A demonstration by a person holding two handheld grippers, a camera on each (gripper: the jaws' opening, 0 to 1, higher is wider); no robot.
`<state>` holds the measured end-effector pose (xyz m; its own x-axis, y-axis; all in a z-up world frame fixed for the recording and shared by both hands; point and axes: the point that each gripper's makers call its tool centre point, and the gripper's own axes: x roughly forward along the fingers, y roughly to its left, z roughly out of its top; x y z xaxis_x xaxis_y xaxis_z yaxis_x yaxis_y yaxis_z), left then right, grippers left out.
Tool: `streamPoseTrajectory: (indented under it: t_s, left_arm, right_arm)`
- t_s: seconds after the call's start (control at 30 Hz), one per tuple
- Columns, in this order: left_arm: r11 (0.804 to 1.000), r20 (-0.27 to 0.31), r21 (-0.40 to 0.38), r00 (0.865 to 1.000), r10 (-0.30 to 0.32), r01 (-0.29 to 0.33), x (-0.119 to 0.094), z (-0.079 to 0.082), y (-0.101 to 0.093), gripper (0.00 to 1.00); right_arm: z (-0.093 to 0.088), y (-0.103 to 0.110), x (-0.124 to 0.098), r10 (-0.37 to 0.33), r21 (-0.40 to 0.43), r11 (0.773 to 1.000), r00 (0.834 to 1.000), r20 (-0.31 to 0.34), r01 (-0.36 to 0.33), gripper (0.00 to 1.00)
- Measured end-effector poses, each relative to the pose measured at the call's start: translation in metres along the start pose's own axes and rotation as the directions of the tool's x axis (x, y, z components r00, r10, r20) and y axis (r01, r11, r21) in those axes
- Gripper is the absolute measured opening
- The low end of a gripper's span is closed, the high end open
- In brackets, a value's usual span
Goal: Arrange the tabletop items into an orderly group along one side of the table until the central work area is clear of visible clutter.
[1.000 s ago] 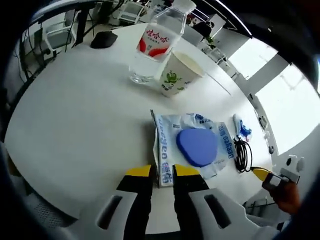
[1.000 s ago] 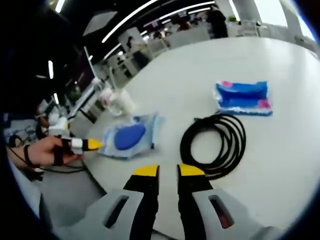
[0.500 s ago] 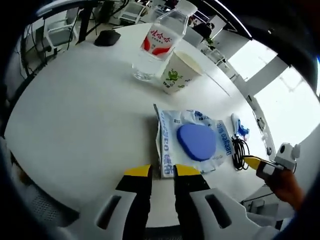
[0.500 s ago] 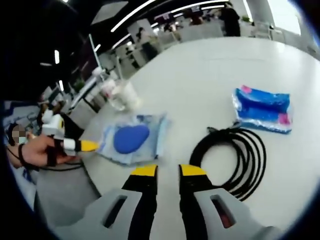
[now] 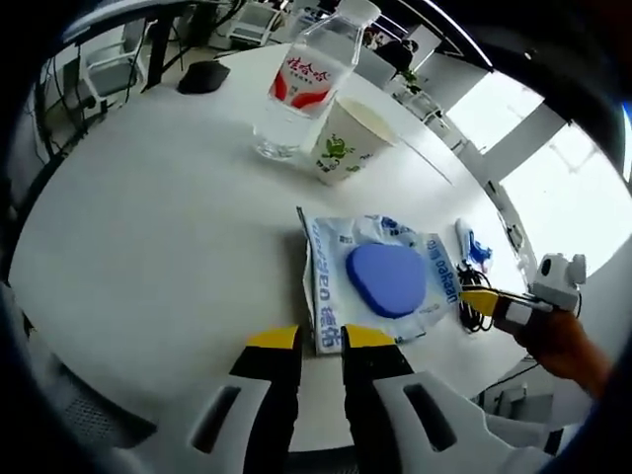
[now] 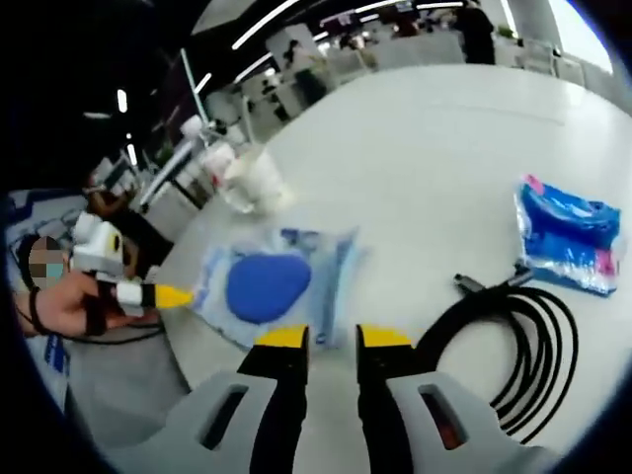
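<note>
Swinging across over the last second, the right gripper now looks at the wrapper edge at lower centre of its view, with the coiled black cable at lower right; in the left gripper view it has closed in on the wrapper's far side.

Both pairs of jaws stand narrowly parted, holding nothing.

A blue pad lies on the crinkled plastic wrapper at centre of the left gripper view, just beyond the left gripper. The wrapper's long axis runs left to right, and the left gripper seems nearer (a judgement).

Counted on the white table: one water bottle, one paper cup touching it, one wrapper with pad, one cable, one blue packet, one dark mouse.
</note>
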<state>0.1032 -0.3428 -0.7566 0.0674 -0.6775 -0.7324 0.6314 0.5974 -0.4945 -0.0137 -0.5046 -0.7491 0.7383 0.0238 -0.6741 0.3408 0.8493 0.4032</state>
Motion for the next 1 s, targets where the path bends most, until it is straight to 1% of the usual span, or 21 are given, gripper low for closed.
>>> streamPoseTrajectory:
  t_s: [0.13,0.2,0.23,0.3,0.33,0.37,0.4,0.6,0.67,0.73,0.83,1.0]
  left_arm:
    - [1.000,-0.013,0.008,1.000,-0.003,0.003,0.002,-0.002,-0.002,0.10]
    - [1.000,-0.019,0.012,1.000,-0.006,0.006,0.004,-0.002,-0.004,0.07]
    - [1.000,-0.020,0.014,1.000,-0.005,0.005,0.004,-0.002,-0.005,0.06]
    - [1.000,-0.027,0.006,1.000,-0.005,0.005,0.005,-0.002,-0.005,0.05]
    - [1.000,-0.029,0.005,1.000,-0.002,0.002,0.005,-0.002,-0.004,0.04]
    - [1.000,-0.030,0.003,1.000,-0.001,0.001,0.005,-0.002,-0.004,0.01]
    - [1.000,-0.032,0.001,0.999,0.001,-0.001,0.004,-0.002,-0.003,0.01]
    - [1.000,-0.043,0.005,0.999,-0.013,0.013,0.005,-0.007,-0.006,0.00]
    - [1.000,-0.044,-0.001,0.999,-0.018,0.018,0.004,-0.009,-0.009,0.00]
    - [1.000,-0.046,-0.006,0.999,-0.025,0.025,0.005,-0.010,-0.012,0.00]
    - [1.000,-0.053,0.010,0.998,-0.029,0.029,0.004,-0.012,-0.017,0.00]
    - [0.998,-0.064,0.031,0.997,-0.051,0.053,0.004,-0.013,-0.026,0.00]
  right_arm:
    - [0.007,0.000,0.005,-0.002,0.024,1.000,1.000,0.009,0.002,0.15]
    - [0.009,0.003,0.008,0.003,0.028,1.000,1.000,0.009,-0.003,0.12]
    - [0.008,0.005,0.009,0.009,0.028,1.000,1.000,0.007,-0.009,0.09]
    - [0.004,0.005,0.013,0.002,0.006,1.000,1.000,-0.007,-0.002,0.08]
    - [0.000,0.004,0.013,0.005,0.011,1.000,1.000,-0.019,-0.005,0.06]
    - [-0.002,0.003,0.012,0.006,0.016,1.000,1.000,-0.026,-0.005,0.04]
    - [-0.003,0.002,0.010,0.002,0.018,1.000,1.000,-0.023,-0.001,0.01]
    - [-0.011,0.001,0.000,0.015,0.050,0.999,1.000,-0.022,-0.014,0.01]
    - [-0.012,0.002,-0.004,0.013,0.068,0.998,1.000,-0.011,-0.013,0.00]
    - [-0.014,0.002,-0.006,0.012,0.068,0.998,1.000,-0.007,-0.012,0.00]
    - [-0.020,0.004,-0.012,0.015,0.063,0.998,1.000,-0.007,-0.014,0.00]
    - [-0.031,0.002,-0.025,0.019,0.072,0.997,1.000,-0.004,-0.019,0.00]
